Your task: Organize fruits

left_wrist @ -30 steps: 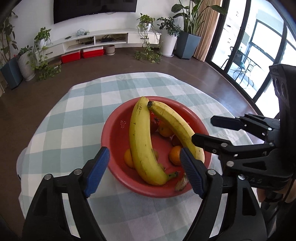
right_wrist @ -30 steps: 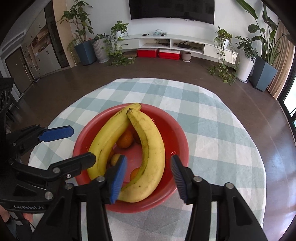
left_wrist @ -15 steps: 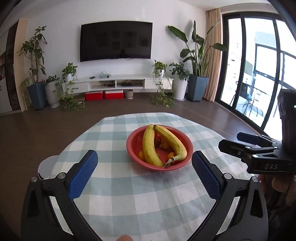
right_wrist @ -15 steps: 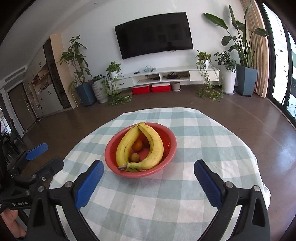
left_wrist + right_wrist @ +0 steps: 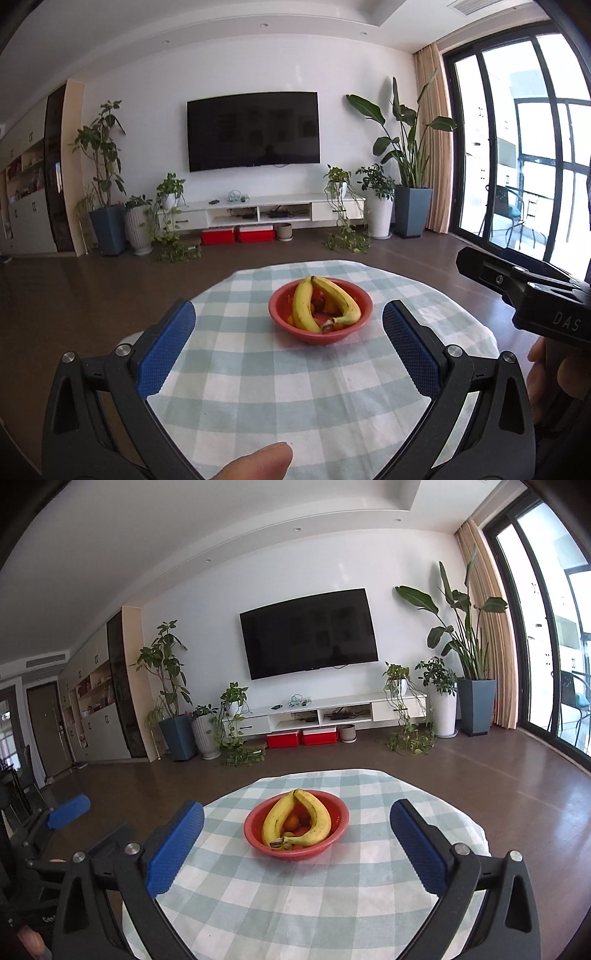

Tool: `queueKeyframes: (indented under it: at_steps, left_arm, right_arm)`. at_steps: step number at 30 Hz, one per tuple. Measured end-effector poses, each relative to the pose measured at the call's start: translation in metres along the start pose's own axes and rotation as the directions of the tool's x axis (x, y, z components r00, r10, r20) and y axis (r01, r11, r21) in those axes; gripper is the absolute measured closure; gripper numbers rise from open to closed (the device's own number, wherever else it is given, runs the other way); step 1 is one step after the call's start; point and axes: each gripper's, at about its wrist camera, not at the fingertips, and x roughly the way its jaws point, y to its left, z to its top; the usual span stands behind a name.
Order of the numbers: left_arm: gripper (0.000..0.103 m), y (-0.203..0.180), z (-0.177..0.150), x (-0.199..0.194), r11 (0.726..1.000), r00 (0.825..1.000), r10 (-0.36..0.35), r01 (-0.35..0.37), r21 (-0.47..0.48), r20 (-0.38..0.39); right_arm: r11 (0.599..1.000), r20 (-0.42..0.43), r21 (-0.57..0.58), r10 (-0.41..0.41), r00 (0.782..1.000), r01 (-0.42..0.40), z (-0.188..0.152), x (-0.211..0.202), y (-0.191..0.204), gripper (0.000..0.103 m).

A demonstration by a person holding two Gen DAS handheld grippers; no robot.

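A round bench (image 5: 258, 398) under a pale green and white checked cloth (image 5: 332, 897) filled the lower part of both wrist views, standing on a dark wood floor (image 5: 92, 295). Behind it a black television (image 5: 253, 131) hung on the white wall above a low white media shelf (image 5: 266, 212), with potted plants (image 5: 408, 177) to either side and tall glass doors (image 5: 517, 166) on the right.

On the bench, toward its far half, sat a red bowl (image 5: 291, 328). It held the fruit: two yellow bananas (image 5: 303, 304) lay curved across it, their stem ends meeting at the far rim and their bodies bowing apart toward the near side. Between and under them small oranges (image 5: 291, 821) and some darker red fruit showed, too small to name.

The left gripper (image 5: 288, 347) hovered over the near part of the bench with its blue-padded fingers (image 5: 166, 350) spread wide, holding nothing; the bowl sat framed between them, well apart from both pads. A fingertip of the person showed at the bottom edge of that view. The right gripper (image 5: 295, 845) was likewise wide open and empty, the bowl framed between its blue pads (image 5: 417, 849) and clear of them. Each gripper showed at the edge of the other's view.
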Motion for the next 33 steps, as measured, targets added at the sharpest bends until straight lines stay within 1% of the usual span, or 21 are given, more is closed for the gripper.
queueKeyframes:
  at_steps: [3, 7, 9, 11, 14, 15, 21, 26, 33]
  left_arm:
    - [0.0, -0.005, -0.012, 0.004, 1.0, 0.998, -0.007, 0.008, 0.009, -0.067]
    - [0.0, -0.006, -0.029, 0.017, 1.0, 0.987, 0.0, -0.002, -0.01, -0.163]
    - [0.0, -0.005, -0.04, 0.025, 1.0, 0.977, -0.003, -0.002, -0.022, -0.215]
    - [0.0, -0.005, -0.051, 0.035, 1.0, 0.965, 0.008, -0.015, -0.024, -0.261]
    - [0.0, -0.001, -0.068, 0.053, 0.999, 0.944, 0.011, -0.025, -0.039, -0.33]
    - [0.0, 0.003, -0.074, 0.065, 0.999, 0.938, 0.012, -0.029, -0.042, -0.347]
    - [0.0, 0.006, -0.096, 0.099, 0.998, 0.913, 0.025, -0.045, -0.04, -0.407]
    - [0.0, 0.008, -0.11, 0.113, 0.998, 0.896, 0.019, -0.044, -0.045, -0.444]
    - [0.0, 0.01, -0.119, 0.124, 0.998, 0.882, 0.033, -0.057, -0.037, -0.469]
  right_arm:
    - [0.999, -0.032, -0.031, -0.041, 0.999, 0.04, -0.011, 0.0, 0.0, 0.0]
    - [0.995, -0.117, -0.046, -0.092, 0.989, 0.087, -0.035, 0.009, -0.002, 0.0]
    - [0.996, -0.154, -0.017, -0.086, 0.984, 0.085, -0.047, 0.015, -0.008, 0.0]
    - [0.996, -0.189, 0.011, -0.083, 0.979, 0.086, -0.057, 0.022, -0.013, 0.0]
    - [0.996, -0.223, 0.018, -0.085, 0.971, 0.091, -0.072, 0.029, -0.016, 0.0]
    - [0.995, -0.227, 0.019, -0.088, 0.97, 0.095, -0.076, 0.031, -0.018, 0.0]
    - [0.995, -0.271, 0.02, -0.092, 0.958, 0.101, -0.102, 0.039, -0.016, 0.0]
    - [0.996, -0.304, 0.004, -0.087, 0.949, 0.093, -0.121, 0.043, -0.014, 0.0]
    - [0.995, -0.343, 0.001, -0.094, 0.935, 0.1, -0.131, 0.048, -0.014, 0.0]
